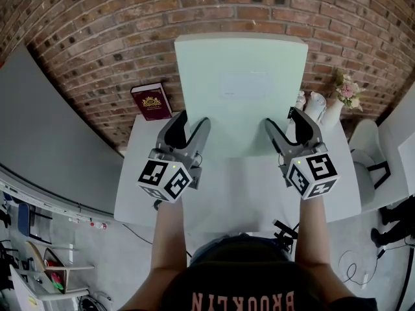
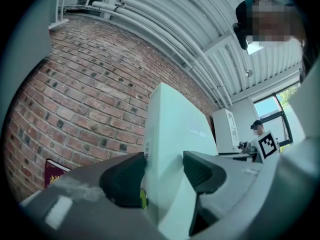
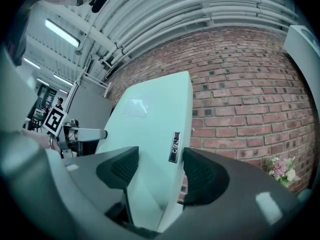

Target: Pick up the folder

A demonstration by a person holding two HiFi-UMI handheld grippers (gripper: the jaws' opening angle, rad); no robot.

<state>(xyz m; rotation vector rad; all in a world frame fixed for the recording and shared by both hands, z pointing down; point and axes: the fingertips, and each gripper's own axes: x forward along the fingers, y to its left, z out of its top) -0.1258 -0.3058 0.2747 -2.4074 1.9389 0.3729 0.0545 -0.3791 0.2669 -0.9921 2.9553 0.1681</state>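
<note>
The left tool point(image 1: 190, 123) and right tool point(image 1: 284, 120) each clamp a side edge of the pale green folder point(image 1: 241, 89), held up over the white counter point(image 1: 233, 193). A dark red book point(image 1: 151, 101) lies to the left by the brick wall point(image 1: 97, 37). Flowers point(image 1: 348, 91) stand to the right.

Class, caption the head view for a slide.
The left gripper and right gripper clamp a pale green folder over a white table by a brick wall.

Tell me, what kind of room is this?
Probably an office or workshop room, not a home: a white table stands against a bare brick wall, and pipes and a strip light run overhead.
</note>
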